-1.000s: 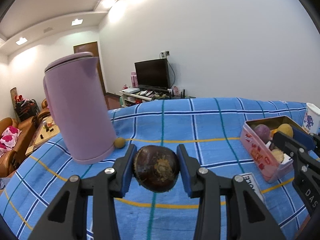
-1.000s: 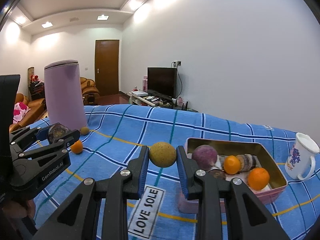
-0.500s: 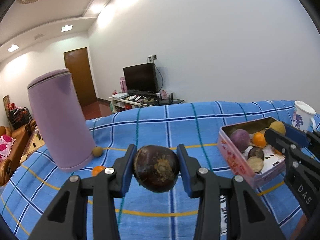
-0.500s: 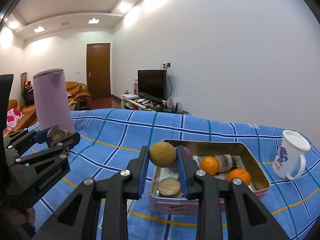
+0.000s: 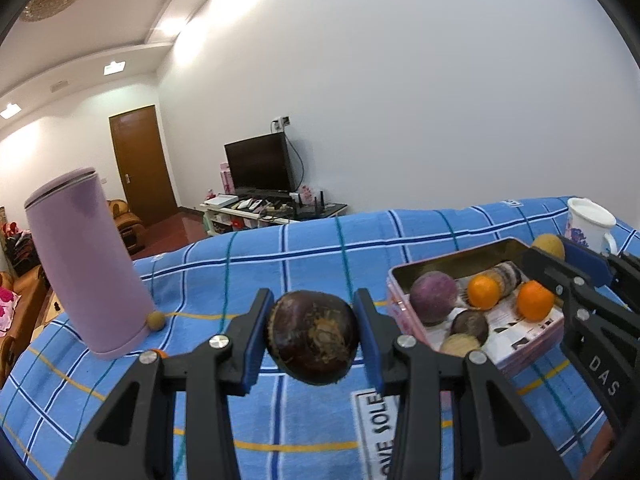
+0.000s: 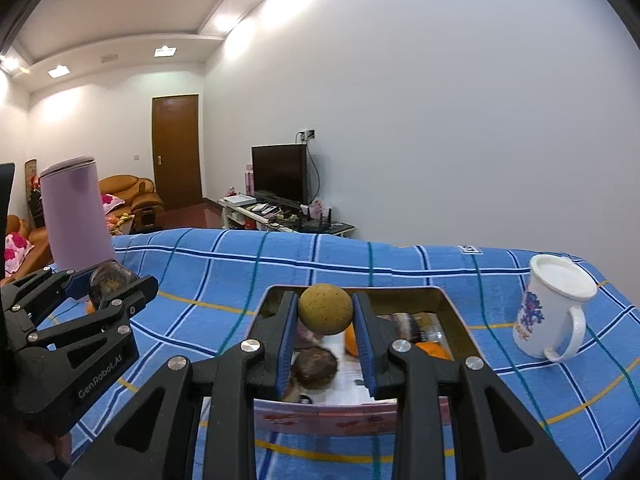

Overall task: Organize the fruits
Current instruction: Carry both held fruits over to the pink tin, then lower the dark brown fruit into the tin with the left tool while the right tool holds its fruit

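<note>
Both hands are up over the blue checked cloth (image 5: 304,256) and both are loaded; the left gripper (image 5: 314,336) has its jaws clamped on a dark brown fruit (image 5: 313,336), pads pressing each flank, the fruit clear of the cloth; the right gripper (image 6: 325,320) has its jaws drawn in narrow on a small yellow-green fruit (image 6: 325,309), held above the pink tin (image 6: 320,420), right over its open top.

From the left wrist camera the tin (image 5: 400,280) sits at about three o'clock of the brown fruit, near it but apart; inside lie a purple fruit (image 5: 433,298), two oranges (image 5: 484,291) (image 5: 535,301), a dark fruit (image 5: 469,326) and a pale one (image 5: 459,346) at the near wall; something striped lies behind the oranges, too blurred to name.

The lilac jug (image 5: 86,264) stands upright at nine o'clock of the left gripper, well apart; a little tan fruit (image 5: 155,321) rests on the cloth just beside its base, whether touching I cannot tell; a sliver of orange peeps out at the jug's foot behind the gripper's arm.

The white mug (image 6: 554,312) stands on the cloth at three o'clock of the tin, handle toward the near side; a label reading LOVE SOLE (image 5: 376,432) lies on the cloth at six o'clock, under the left gripper.
</note>
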{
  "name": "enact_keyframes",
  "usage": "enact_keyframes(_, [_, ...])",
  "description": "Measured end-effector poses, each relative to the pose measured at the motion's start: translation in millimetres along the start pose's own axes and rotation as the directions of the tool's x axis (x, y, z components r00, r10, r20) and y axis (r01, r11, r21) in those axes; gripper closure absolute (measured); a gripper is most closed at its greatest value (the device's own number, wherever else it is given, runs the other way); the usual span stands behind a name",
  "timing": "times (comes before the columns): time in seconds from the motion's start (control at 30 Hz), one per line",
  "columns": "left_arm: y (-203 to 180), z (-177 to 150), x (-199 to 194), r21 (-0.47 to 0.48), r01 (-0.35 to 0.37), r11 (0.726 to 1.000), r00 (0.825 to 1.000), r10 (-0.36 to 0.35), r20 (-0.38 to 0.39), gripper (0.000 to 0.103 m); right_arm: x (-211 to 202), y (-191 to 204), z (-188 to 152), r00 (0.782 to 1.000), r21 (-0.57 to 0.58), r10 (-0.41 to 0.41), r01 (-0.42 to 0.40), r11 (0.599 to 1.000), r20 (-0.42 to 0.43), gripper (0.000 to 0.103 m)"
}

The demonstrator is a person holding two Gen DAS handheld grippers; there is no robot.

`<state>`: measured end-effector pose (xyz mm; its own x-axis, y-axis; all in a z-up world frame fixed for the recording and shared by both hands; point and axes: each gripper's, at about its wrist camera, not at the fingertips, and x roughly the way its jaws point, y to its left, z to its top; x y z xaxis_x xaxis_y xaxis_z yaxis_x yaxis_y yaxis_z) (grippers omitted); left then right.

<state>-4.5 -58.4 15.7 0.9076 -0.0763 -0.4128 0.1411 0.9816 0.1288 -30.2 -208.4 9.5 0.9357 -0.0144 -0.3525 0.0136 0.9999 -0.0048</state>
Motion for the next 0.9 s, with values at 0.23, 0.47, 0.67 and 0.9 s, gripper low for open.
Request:
enact_keyframes(0.23, [-22, 8, 1, 0.013, 0.027, 1.000, 1.000, -0.027, 0.009, 0.060, 0, -21, 1, 1.000, 0.022, -0.029, 0.029, 0.999, 0.001, 0.073])
enact_keyframes(0.47, [-42, 14, 3, 0.019, 0.060, 0.998, 0.998, -0.061, 0.012, 0.060, 0, -37, 2, 0.998, 0.029, -0.064, 0.064, 0.998, 0.005, 0.073])
enact_keyframes(0.67, [-53, 17, 6, 0.014, 0.082, 0.997, 0.997, -0.082, 0.011, 0.060, 0, -53, 3, 0.996, 0.046, -0.094, 0.094, 0.995, 0.004, 0.073])
enact_keyframes(0.9, [-62, 14, 14, 0.009, 0.099, 0.995, 0.995, -0.099, -0.005, 0.060, 2, -68, 4, 0.993, 0.064, -0.118, 0.118, 0.991, -0.004, 0.073])
